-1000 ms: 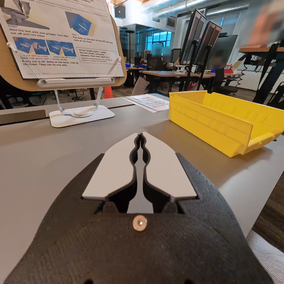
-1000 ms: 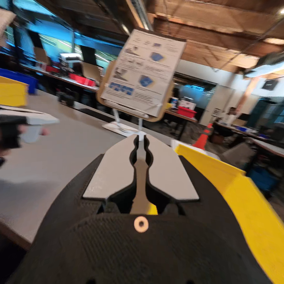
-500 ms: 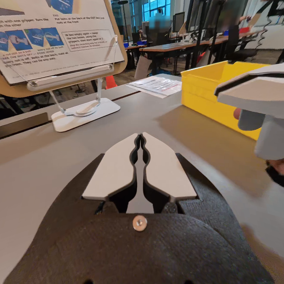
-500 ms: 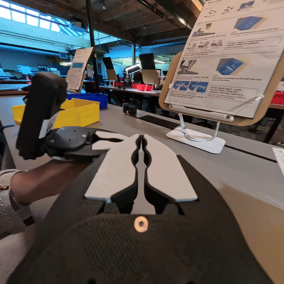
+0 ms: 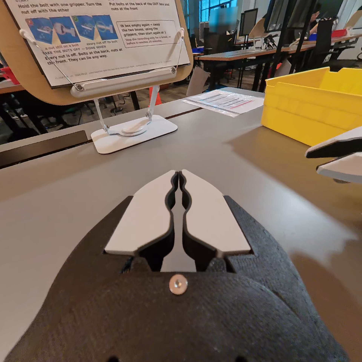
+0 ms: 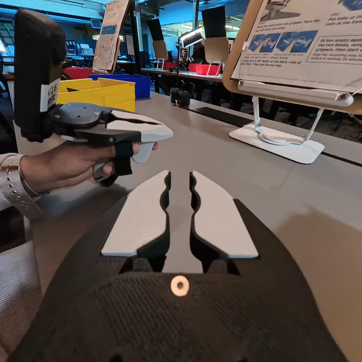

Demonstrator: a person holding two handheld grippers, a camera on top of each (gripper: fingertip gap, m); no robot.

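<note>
**Both grippers empty over the tabletop**

Your left gripper (image 5: pixel 179 172) hangs over the bare grey tabletop (image 5: pixel 58 195) with its jaws clenched on nothing. Your right gripper (image 6: pixel 179 173) has its jaws released, also empty. The stand (image 5: pixel 135 131) sits toward the far edge; a yellow bin (image 5: pixel 305 109) rests near the right edge, beside a sheet (image 5: pixel 225 101).

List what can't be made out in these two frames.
- Yellow bin contents, left wrist view: its near wall hides the inside.
- Right gripper, left wrist view: cut off by the right edge.
- Yellow bin contents, right wrist view: partly behind the left gripper.
</note>
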